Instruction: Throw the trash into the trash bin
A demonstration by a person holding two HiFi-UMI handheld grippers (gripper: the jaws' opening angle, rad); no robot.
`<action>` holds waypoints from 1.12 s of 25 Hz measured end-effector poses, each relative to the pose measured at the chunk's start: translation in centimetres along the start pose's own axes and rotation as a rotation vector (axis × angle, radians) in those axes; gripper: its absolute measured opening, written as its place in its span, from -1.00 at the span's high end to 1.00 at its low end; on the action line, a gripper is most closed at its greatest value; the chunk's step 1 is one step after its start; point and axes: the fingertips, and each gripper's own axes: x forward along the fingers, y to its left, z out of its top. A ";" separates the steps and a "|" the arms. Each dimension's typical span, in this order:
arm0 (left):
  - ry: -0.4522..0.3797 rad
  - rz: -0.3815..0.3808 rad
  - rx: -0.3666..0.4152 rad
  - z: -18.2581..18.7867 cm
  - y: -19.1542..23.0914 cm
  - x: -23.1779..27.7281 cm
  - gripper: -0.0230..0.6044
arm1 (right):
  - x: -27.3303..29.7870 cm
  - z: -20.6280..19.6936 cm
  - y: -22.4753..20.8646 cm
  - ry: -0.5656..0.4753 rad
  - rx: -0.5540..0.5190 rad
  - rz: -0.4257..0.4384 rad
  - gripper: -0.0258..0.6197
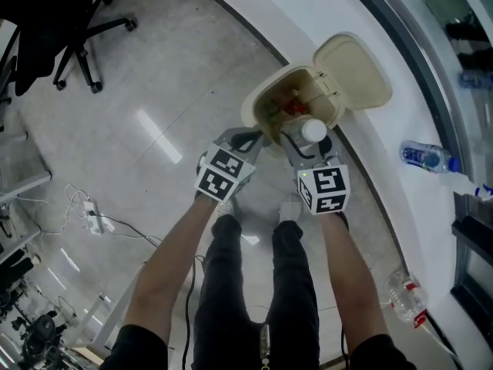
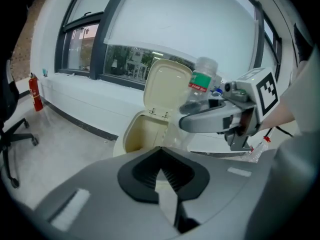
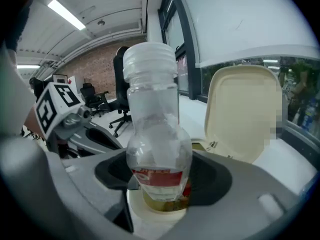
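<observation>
With the left tool [image 1: 248, 139] closed and empty, the bottle [image 1: 312, 132] is gripped by the right tool [image 1: 305, 143] just above the open bin [image 1: 253, 108], so release is likely called for next.

The right gripper [image 3: 160, 184] is grey, with black lining inside its jaws. The bottle [image 3: 155, 149] between them is clear, with a white cap and a red-and-green label. The left gripper [image 2: 162, 171] shows the same grey and black. Behind each pair of jaws sits a cube of black-and-white square markers: the left cube [image 1: 223, 173] and the right cube [image 1: 323, 189]. Just ahead of the jaws, the trash bin [image 1: 249, 112] is cream, lid included. The floor [image 1: 154, 75] beneath is pale glossy grey.
</observation>
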 end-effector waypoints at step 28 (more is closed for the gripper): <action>0.045 -0.031 -0.044 -2.4 1.7 -0.1 0.91 | 7.3 -8.1 -1.4 0.392 -0.043 -0.006 -0.28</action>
